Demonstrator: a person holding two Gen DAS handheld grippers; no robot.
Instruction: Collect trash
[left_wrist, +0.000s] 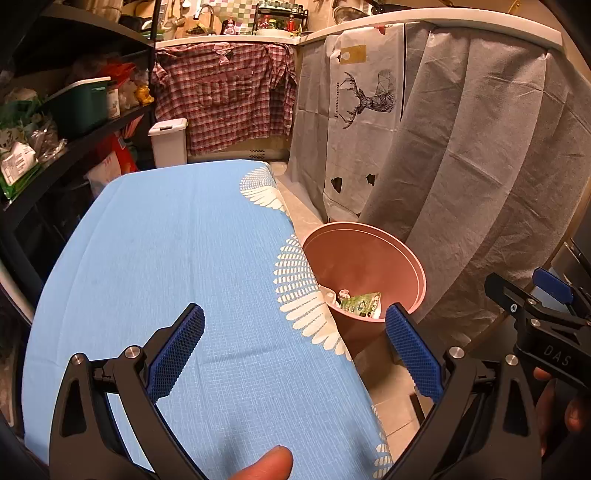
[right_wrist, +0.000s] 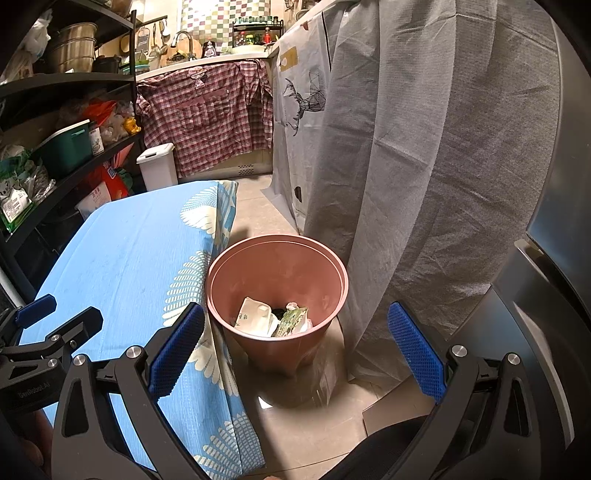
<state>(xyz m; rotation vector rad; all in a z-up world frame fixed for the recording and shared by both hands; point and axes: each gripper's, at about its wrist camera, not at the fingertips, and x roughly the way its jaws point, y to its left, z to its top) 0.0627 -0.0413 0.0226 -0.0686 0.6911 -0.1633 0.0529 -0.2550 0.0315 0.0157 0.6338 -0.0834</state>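
Note:
A pink plastic bin stands on the floor beside the blue-clothed table. It holds a white carton and a green wrapper. My right gripper is open and empty, above and in front of the bin. My left gripper is open and empty over the table's right part. The bin shows past the table edge in the left wrist view, with the wrapper inside. The right gripper shows at the right edge there, and the left gripper at the left edge of the right wrist view.
A black shelf rack with boxes and bags stands left of the table. A small white lidded bin stands beyond it. Grey cloth and a deer-print sheet hang from the counter on the right. A plaid shirt hangs at the back.

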